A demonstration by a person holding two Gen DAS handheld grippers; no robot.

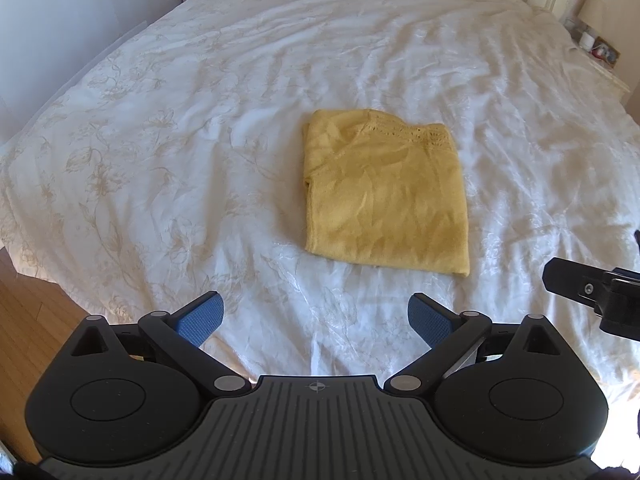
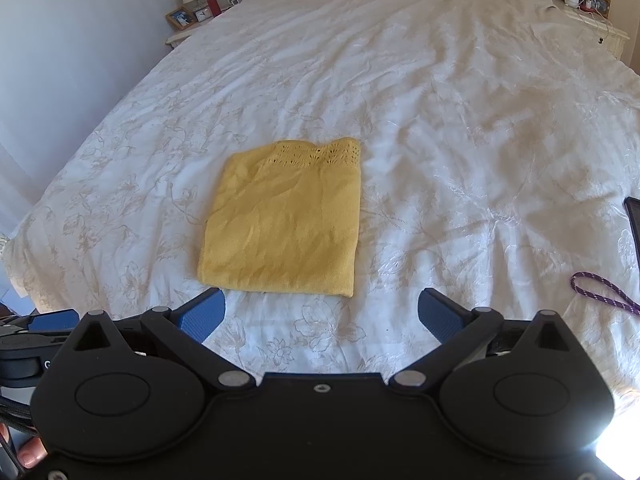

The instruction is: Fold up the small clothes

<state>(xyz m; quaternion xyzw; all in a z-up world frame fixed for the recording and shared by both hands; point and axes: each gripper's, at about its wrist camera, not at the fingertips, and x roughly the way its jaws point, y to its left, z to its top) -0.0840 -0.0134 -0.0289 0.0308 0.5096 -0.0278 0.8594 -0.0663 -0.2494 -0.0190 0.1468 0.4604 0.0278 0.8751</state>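
Observation:
A yellow knit garment [image 1: 384, 196] lies folded into a flat rectangle on the white floral bedspread [image 1: 200, 140], its lace-trimmed edge at the far side. It also shows in the right wrist view [image 2: 284, 220]. My left gripper [image 1: 316, 320] is open and empty, held above the bedspread a short way in front of the garment's near edge. My right gripper [image 2: 322, 314] is open and empty, just in front of the garment's near edge. Part of the right gripper shows at the right edge of the left wrist view [image 1: 592, 292].
A purple cord loop [image 2: 600, 292] and a dark flat object [image 2: 634, 224] lie on the bed at the right. Nightstands with lamps, photo frames and a clock stand at both sides of the headboard [image 2: 192, 8] [image 2: 588, 0]. Wooden floor [image 1: 28, 320] shows at left.

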